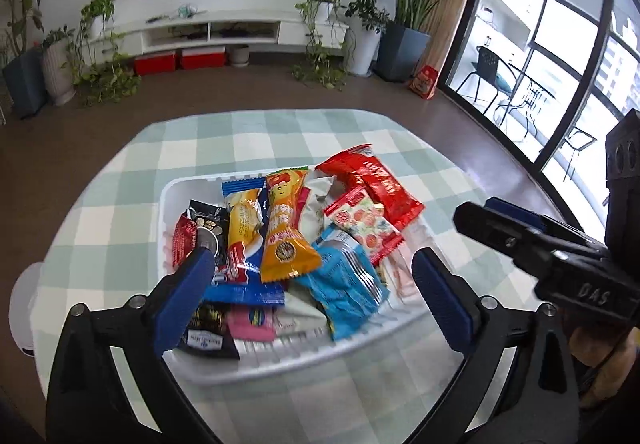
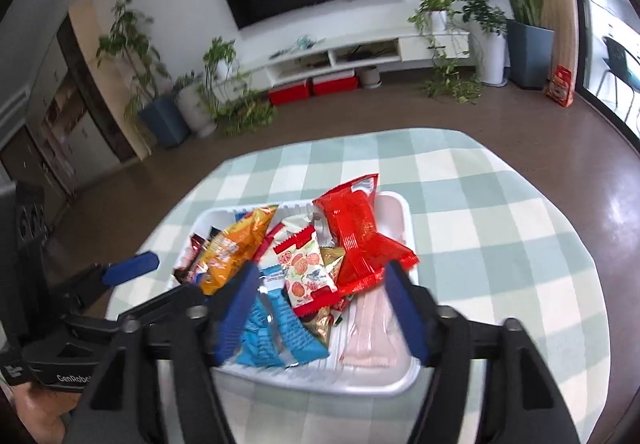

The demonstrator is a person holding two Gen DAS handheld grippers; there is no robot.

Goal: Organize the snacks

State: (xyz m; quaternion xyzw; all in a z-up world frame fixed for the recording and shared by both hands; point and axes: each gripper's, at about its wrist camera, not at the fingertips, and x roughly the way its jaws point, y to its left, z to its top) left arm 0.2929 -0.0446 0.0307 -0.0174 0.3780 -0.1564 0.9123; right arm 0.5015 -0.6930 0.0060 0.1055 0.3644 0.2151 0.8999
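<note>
A white tray (image 1: 176, 187) on the checked tablecloth holds several snack packets: a red one (image 1: 376, 179), an orange one (image 1: 286, 228), a light blue one (image 1: 344, 284) and a white one with fruit print (image 1: 366, 224). My left gripper (image 1: 312, 284) is open and empty, its blue fingers hovering over the tray's near half. My right gripper (image 2: 320, 308) is open and empty above the tray (image 2: 400, 203), with the light blue packet (image 2: 276, 328) and fruit-print packet (image 2: 304, 272) between its fingers. The red packet (image 2: 356, 240) lies at the tray's far right. The right gripper also shows in the left wrist view (image 1: 532, 244).
The table with the green-and-white checked cloth (image 1: 280, 131) stands in a living room. A white round object (image 1: 24, 308) sits at the table's left edge. A TV unit, potted plants and glass doors are beyond the table.
</note>
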